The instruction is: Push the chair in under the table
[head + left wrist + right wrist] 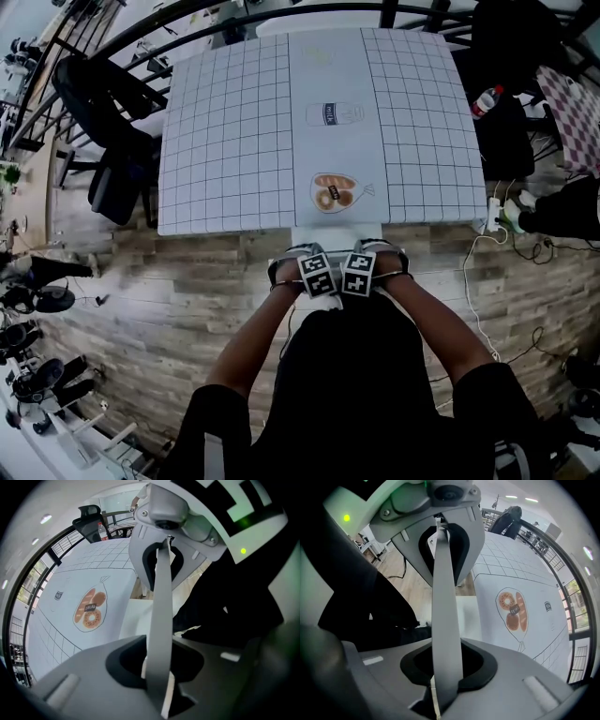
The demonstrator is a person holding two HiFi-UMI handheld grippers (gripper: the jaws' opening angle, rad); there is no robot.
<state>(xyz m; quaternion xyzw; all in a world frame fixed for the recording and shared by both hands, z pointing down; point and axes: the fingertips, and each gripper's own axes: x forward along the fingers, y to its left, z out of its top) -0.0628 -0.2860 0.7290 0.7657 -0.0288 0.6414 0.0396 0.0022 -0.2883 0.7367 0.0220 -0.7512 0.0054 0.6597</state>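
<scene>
**Head view.**
- 1 table: white cloth, gridded at both sides. A can drawing and a bread drawing sit on the plain middle strip.
- 1 chair, white. A strip of its seat shows just past the table's near edge, and the rest runs beneath the top.
- 2 grippers, left gripper and right gripper. They sit close side by side with marker cubes up, both pointing straight down over the chair's back.
- 2 bare forearms reach forward from black sleeves and converge at the grippers, elbows out.
- Wooden floor.
- 1 black office chair at the table's left side.

**Left gripper view.**
- The jaws are clamped on the chair's top rail, a thin pale-grey edge that runs through the dark recess between them.
- The right gripper sits further along the same rail.
- The white seat lies below, with the table just beside it.

**Right gripper view.**
- The jaws likewise grip the top rail, which stands upright in the recess.
- The left gripper sits beyond on the same rail.
- The seat meets the table edge, with the bread drawing near.
</scene>
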